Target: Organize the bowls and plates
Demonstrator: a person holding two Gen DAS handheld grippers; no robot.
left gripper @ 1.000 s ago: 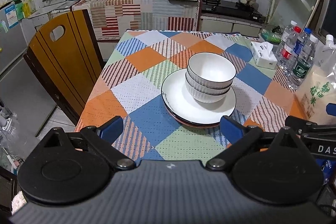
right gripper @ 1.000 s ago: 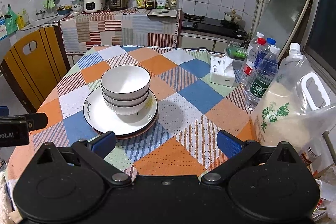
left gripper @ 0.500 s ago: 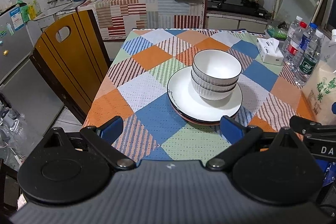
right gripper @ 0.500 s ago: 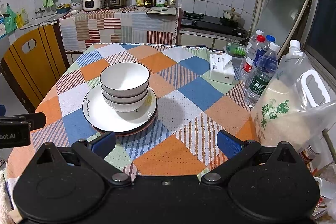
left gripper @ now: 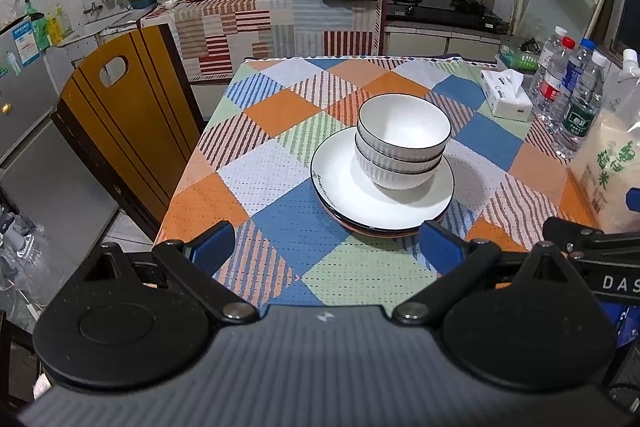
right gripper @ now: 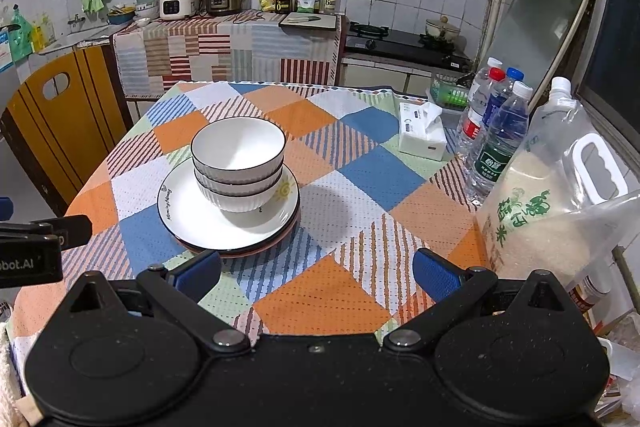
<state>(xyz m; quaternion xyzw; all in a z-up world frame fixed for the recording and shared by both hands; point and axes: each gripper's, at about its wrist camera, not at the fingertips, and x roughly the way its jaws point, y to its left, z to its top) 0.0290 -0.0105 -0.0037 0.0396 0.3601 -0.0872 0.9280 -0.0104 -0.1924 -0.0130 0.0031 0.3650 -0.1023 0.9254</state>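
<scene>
Both the left gripper [left gripper: 324, 247] and right gripper [right gripper: 316, 273] were spread wide, holding nothing. The nested bowls [left gripper: 402, 147] on the stacked plates [left gripper: 348, 195] sat just ahead of the left one (ahead-left of the right); a clumsy nudge could have toppled the tall stack

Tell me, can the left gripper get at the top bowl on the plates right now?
Probably yes. The left gripper is open and empty, the top bowl sits just ahead on the stacked plates, and only bare tablecloth lies between them.
</scene>
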